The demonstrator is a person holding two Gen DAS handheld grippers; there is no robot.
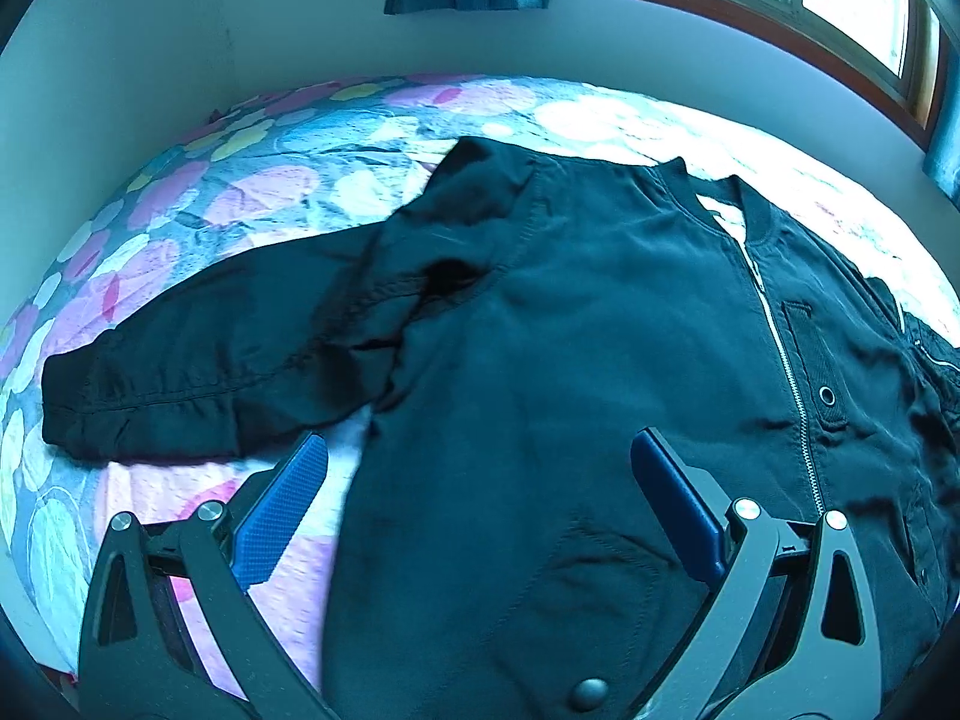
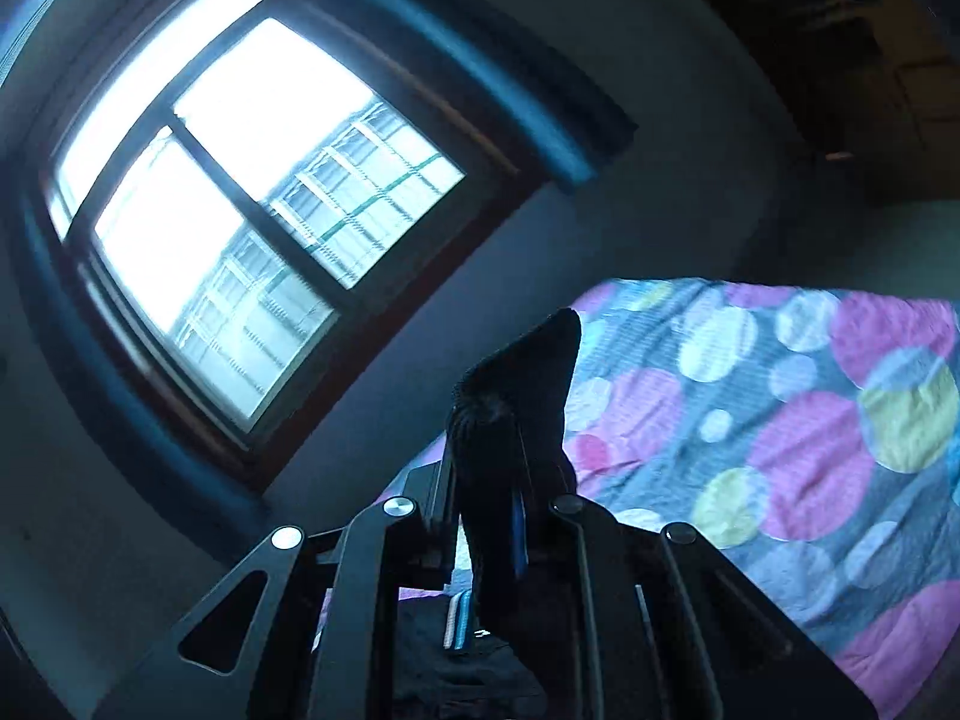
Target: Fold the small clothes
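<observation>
The bed (image 1: pixel 252 192), covered in a dotted quilt, carries the black jacket (image 1: pixel 600 312) spread flat, zipper up. The left gripper (image 1: pixel 480 462) hovers released above its hem. The right gripper (image 2: pixel 510 468) is clenched on dark jacket fabric (image 2: pixel 528 372).

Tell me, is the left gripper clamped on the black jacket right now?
No, the left gripper stands wide open above the black jacket, its blue pads apart and pinching no fabric.
</observation>
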